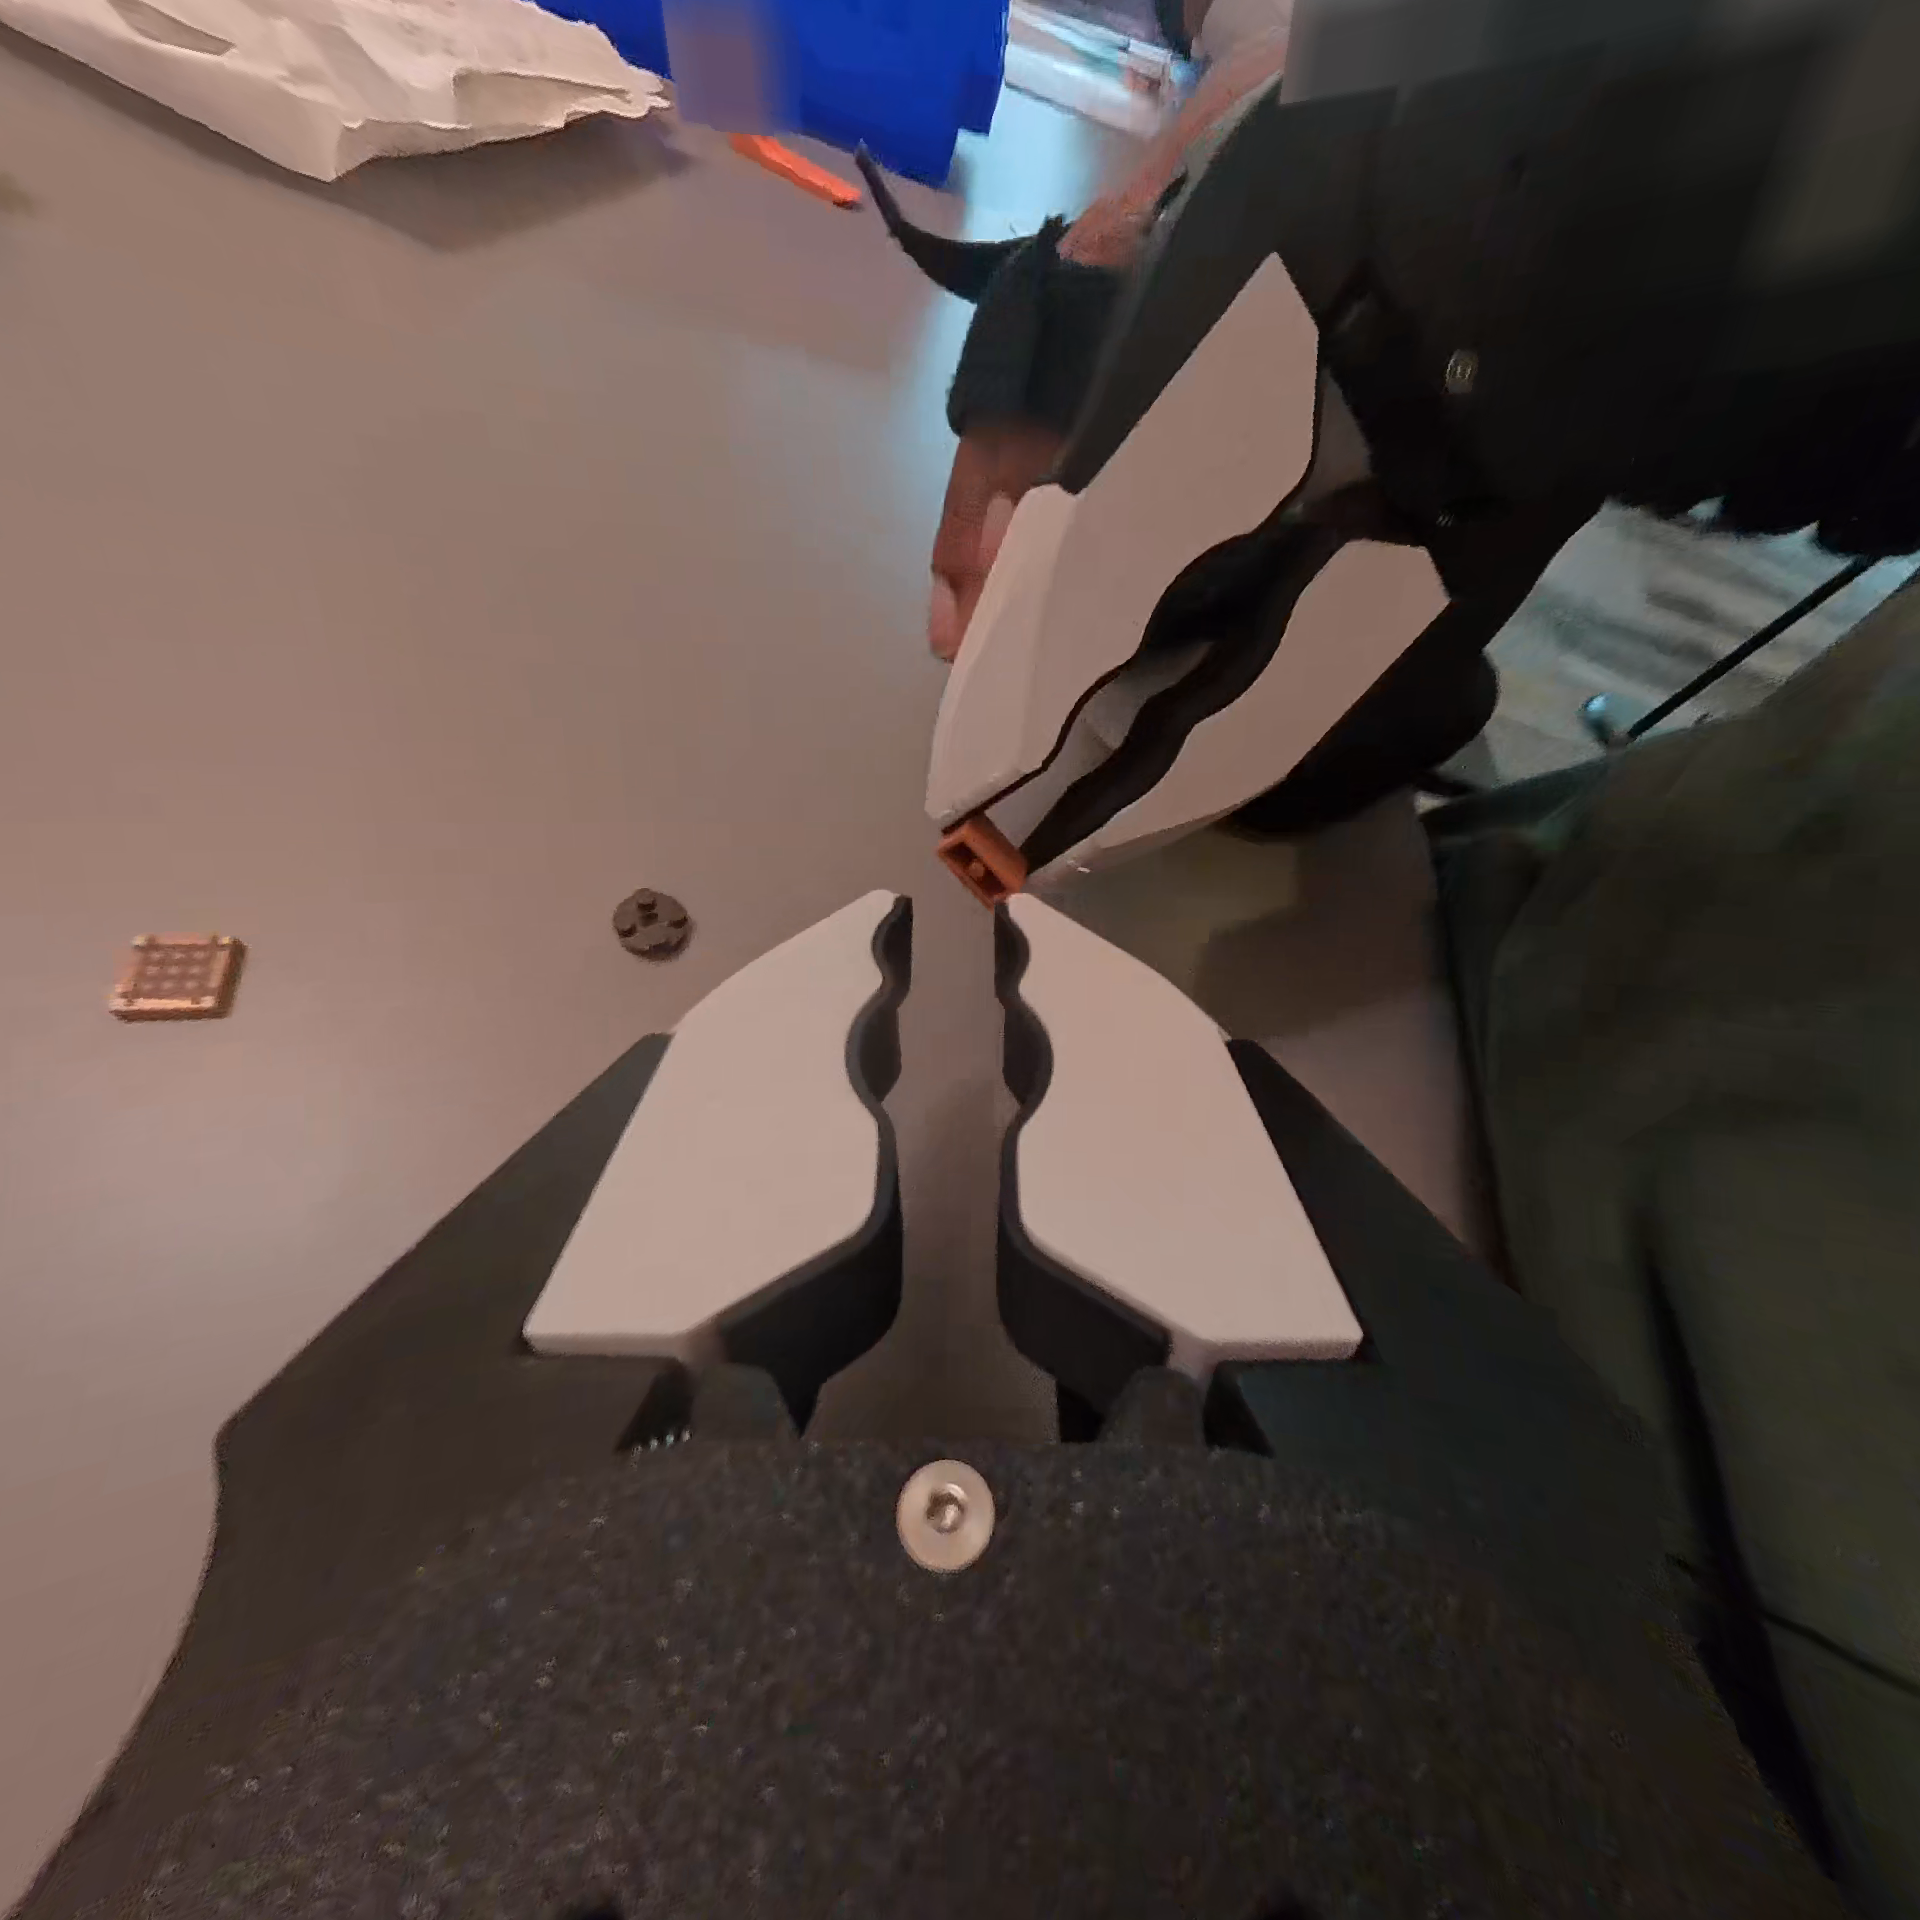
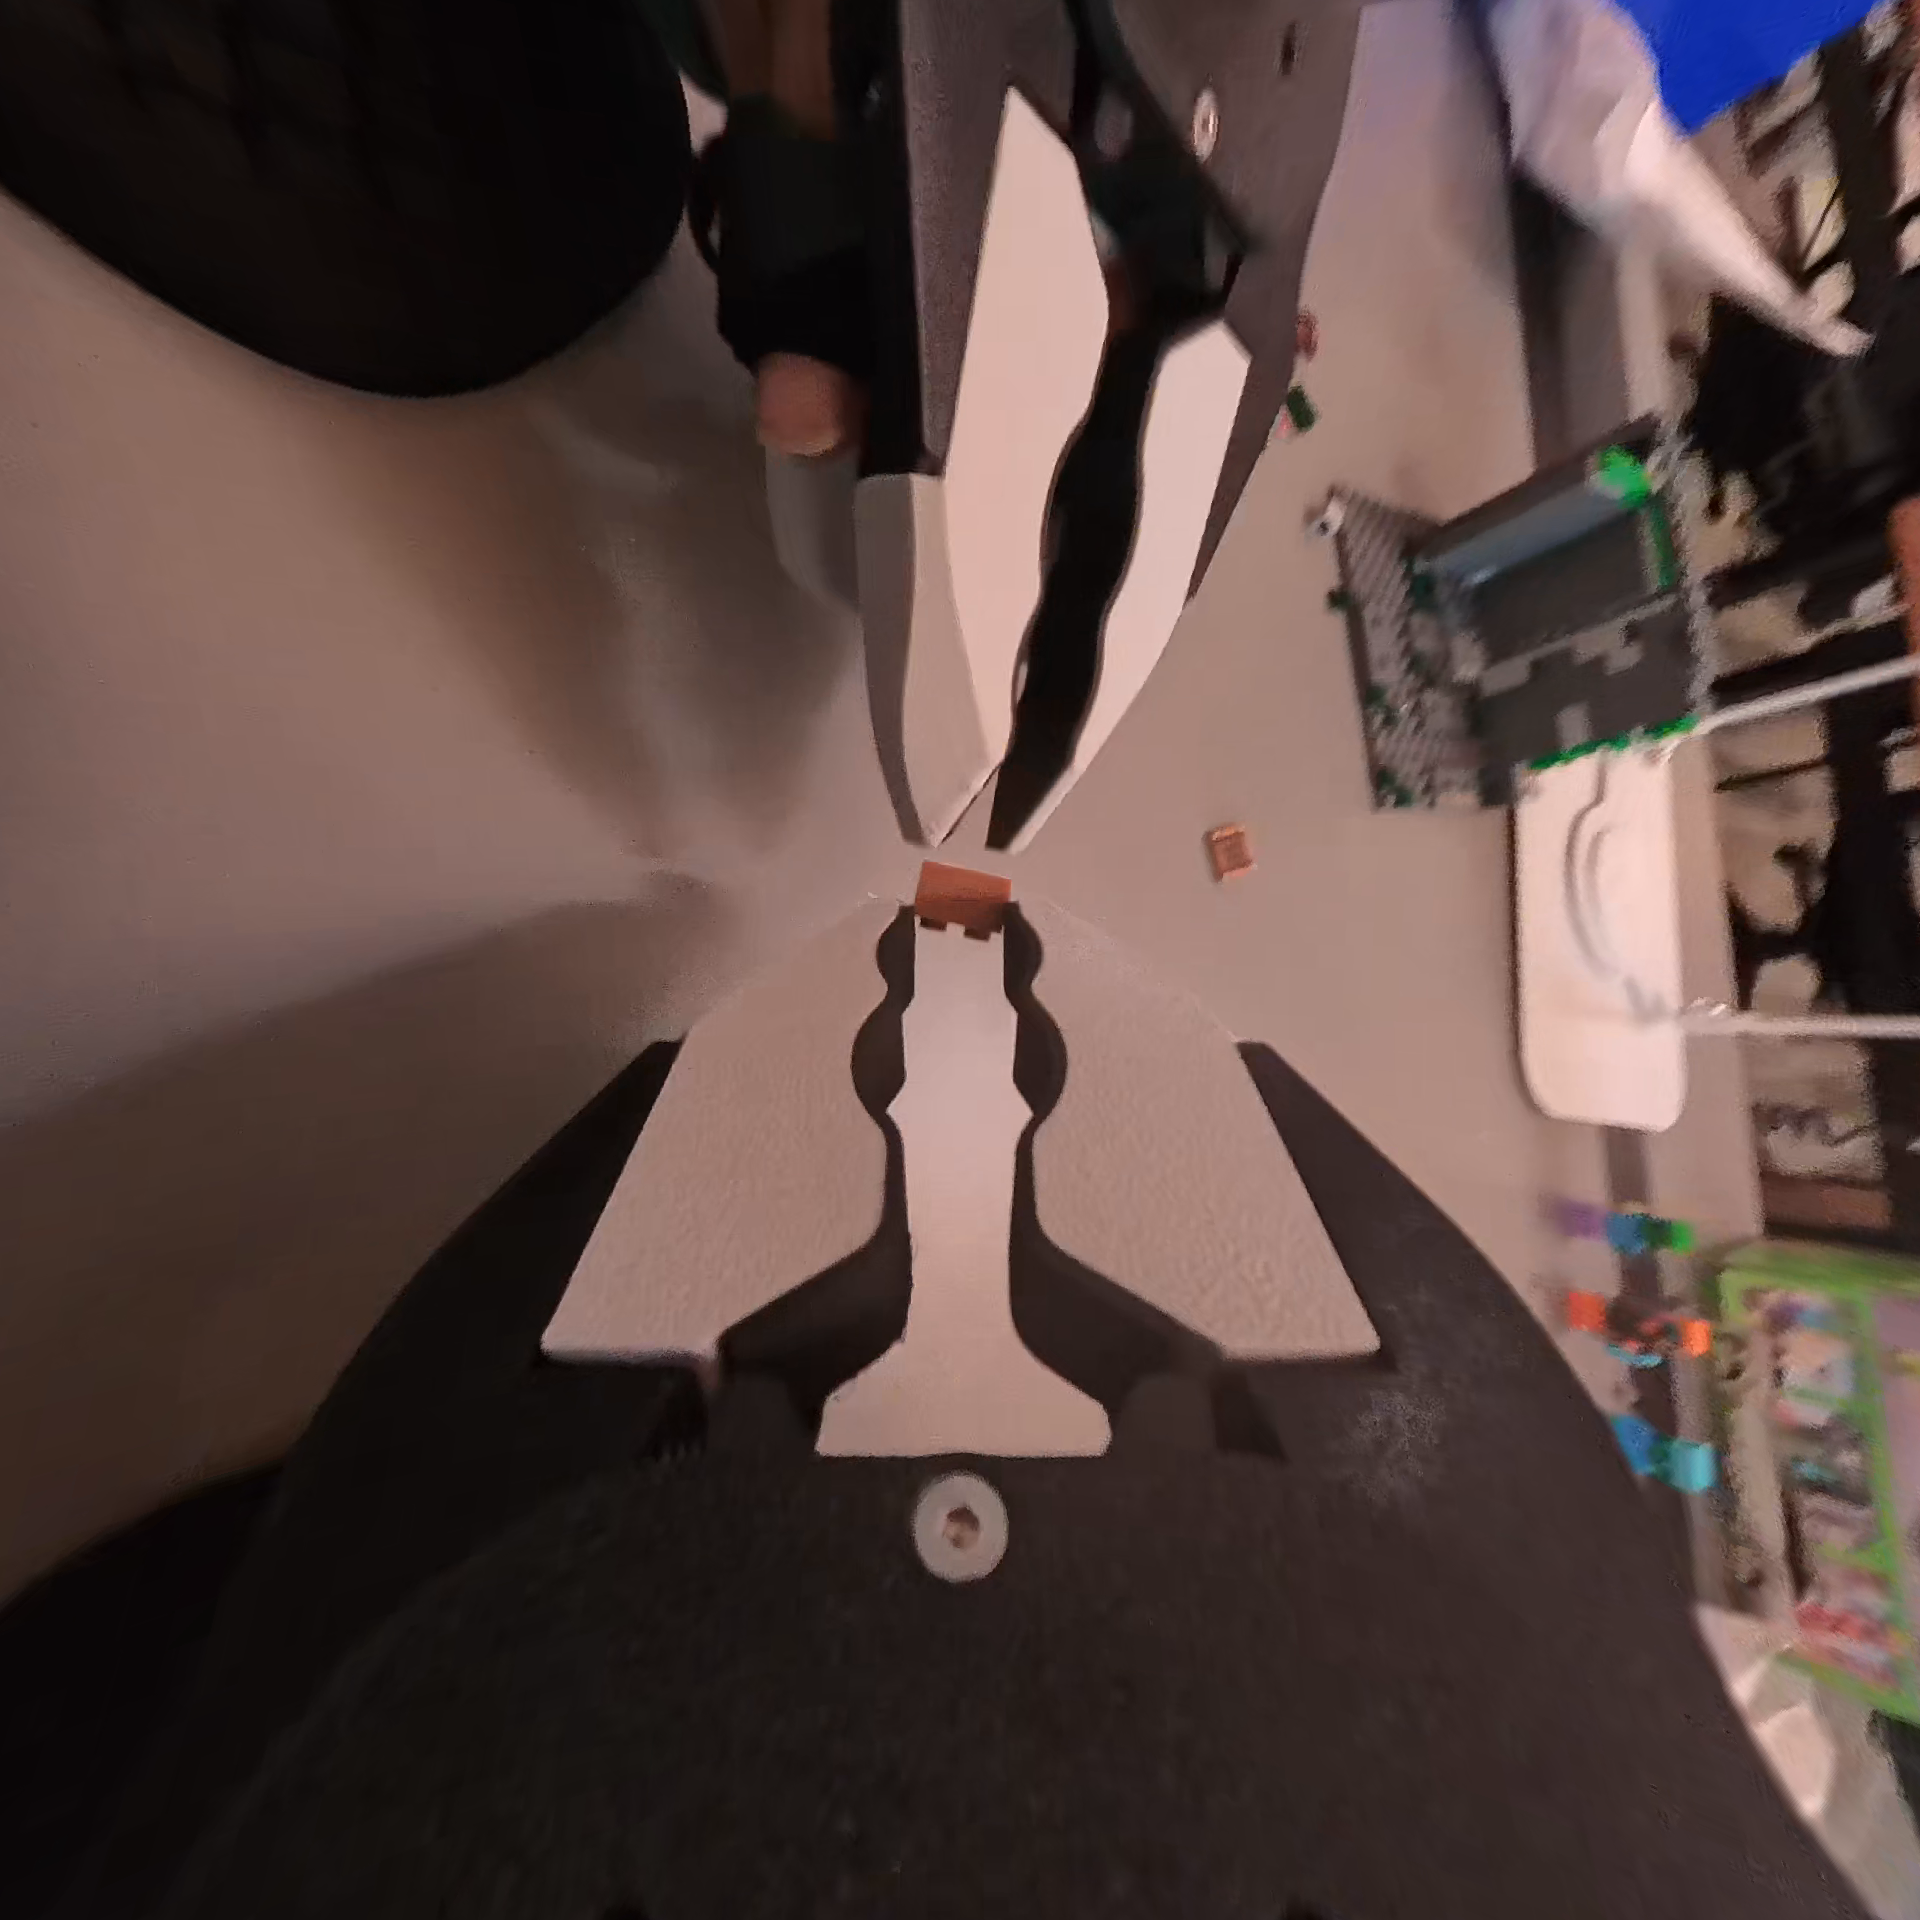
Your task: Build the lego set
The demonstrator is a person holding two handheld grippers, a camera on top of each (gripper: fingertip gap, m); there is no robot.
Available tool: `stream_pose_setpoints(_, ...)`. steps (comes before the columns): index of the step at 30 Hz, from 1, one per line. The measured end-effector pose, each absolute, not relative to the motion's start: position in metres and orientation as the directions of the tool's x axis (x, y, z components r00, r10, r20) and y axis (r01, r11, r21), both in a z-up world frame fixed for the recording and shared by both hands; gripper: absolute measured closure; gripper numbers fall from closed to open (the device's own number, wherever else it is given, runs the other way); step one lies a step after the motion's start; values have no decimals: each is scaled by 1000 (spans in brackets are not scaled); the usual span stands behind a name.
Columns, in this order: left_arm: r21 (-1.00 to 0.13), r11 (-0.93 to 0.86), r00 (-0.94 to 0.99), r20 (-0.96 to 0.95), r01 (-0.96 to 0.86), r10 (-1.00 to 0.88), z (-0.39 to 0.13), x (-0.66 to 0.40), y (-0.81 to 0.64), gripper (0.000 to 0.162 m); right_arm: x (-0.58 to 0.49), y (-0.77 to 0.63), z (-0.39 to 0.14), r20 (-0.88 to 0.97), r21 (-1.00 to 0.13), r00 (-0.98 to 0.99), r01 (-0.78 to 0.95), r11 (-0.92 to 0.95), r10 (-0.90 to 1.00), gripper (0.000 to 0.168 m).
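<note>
Right gripper: my right gripper (image 2: 961, 914) pinches a small brown brick (image 2: 962, 896) at its very tips. In the left wrist view I see the same right gripper (image 1: 997, 836) come in from the upper right with the brown brick (image 1: 980, 860) at its tip.
Left gripper: my left gripper (image 1: 953, 912) has a small gap between its fingers and holds nothing. In the right wrist view the left gripper (image 2: 971, 831) points down at the brick from above, just apart from it.
Where the brick is: up in the air over the grey table (image 1: 416, 623), between the tips of both grippers.
Hands: I see a finger (image 1: 961, 551) in a dark glove beside the right gripper.
Other pieces on the table: a small tan square plate (image 1: 177, 977) lies flat on the left, and a dark round piece (image 1: 652, 923) lies near it, apart from it.
The half-built set: a grey studded base with green and dark bricks (image 2: 1538, 644) sits far off to the right in the right wrist view. A tan square piece (image 2: 1229, 854) lies between it and the grippers.
More stuff: crumpled white paper (image 1: 343, 73) lies at the far edge of the table. An orange stick (image 1: 795, 168) lies near it. A green box (image 2: 1829, 1455) and some small bright figures (image 2: 1642, 1340) sit low on the right, all blurry.
</note>
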State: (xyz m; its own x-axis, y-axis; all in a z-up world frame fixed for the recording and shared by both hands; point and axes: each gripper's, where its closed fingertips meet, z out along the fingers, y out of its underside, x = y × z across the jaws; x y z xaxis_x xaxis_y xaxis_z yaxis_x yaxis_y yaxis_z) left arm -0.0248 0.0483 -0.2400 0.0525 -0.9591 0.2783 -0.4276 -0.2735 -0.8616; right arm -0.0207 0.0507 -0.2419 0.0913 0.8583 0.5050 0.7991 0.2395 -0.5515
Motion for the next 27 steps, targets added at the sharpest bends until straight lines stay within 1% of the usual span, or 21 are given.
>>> stream_pose_setpoints(1, -859, -316, 48, 324, -404, -945, -237, -23, 48, 146, -22, 53, -239, 527, -550, 73, 789, 275, 847, 152)
stream_pose_setpoints(3, -845, -398, 37, 413, -356, -910, -230, -22, 50, 148, -23, 58, -234, 580, -528, 45, 781, 334, 813, 152)
stream_pose_setpoints(6, -828, -460, 32, 476, -322, -879, -226, -22, 54, 149, -24, 63, -230, 630, -503, 5, 765, 403, 777, 152)
stream_pose_setpoints(8, -812, -508, 5, 529, -289, -849, -219, -20, 53, 145, -23, 65, -228, 661, -479, -22, 757, 444, 750, 152)
stream_pose_setpoints(9, -804, -524, 2, 546, -281, -838, -218, -20, 54, 145, -23, 66, -226, 677, -463, -35, 756, 462, 735, 152)
stream_pose_setpoints(11, -794, -541, 10, 561, -275, -828, -218, -19, 56, 146, -26, 64, -223, 686, -467, -46, 737, 488, 726, 152)
stream_pose_setpoints(13, -790, -554, 1, 574, -262, -819, -215, -17, 56, 152, -27, 64, -221, 695, -465, -51, 728, 503, 717, 152)
stream_pose_setpoints(14, -787, -560, 6, 578, -260, -816, -215, -16, 57, 153, -26, 65, -221, 698, -465, -50, 726, 506, 714, 152)
stream_pose_setpoints(15, -786, -563, 2, 582, -256, -813, -214, -16, 57, 153, -26, 65, -220, 693, -482, -39, 718, 503, 720, 152)
stream_pose_setpoints(17, -781, -576, -34, 600, -242, -800, -209, -16, 55, 153, -26, 62, -214, 660, -553, 7, 680, 480, 751, 152)
stream_pose_setpoints(20, -764, -622, -159, 645, -171, -747, -192, -18, 49, 154, -28, 55, -197, 547, -728, 116, 554, 403, 829, 152)
stream_pose_setpoints(22, -744, -658, -248, 664, -117, -706, -177, -19, 45, 154, -28, 52, -184, 470, -820, 174, 449, 355, 865, 151)
stream_pose_setpoints(24, -720, -690, -337, 669, -73, -662, -163, -21, 41, 155, -28, 49, -175, 440, -859, 205, 379, 343, 874, 150)
stream_pose_setpoints(27, -699, -713, -415, 664, -48, -622, -151, -21, 36, 155, -29, 44, -165, 441, -880, 222, 301, 369, 870, 149)
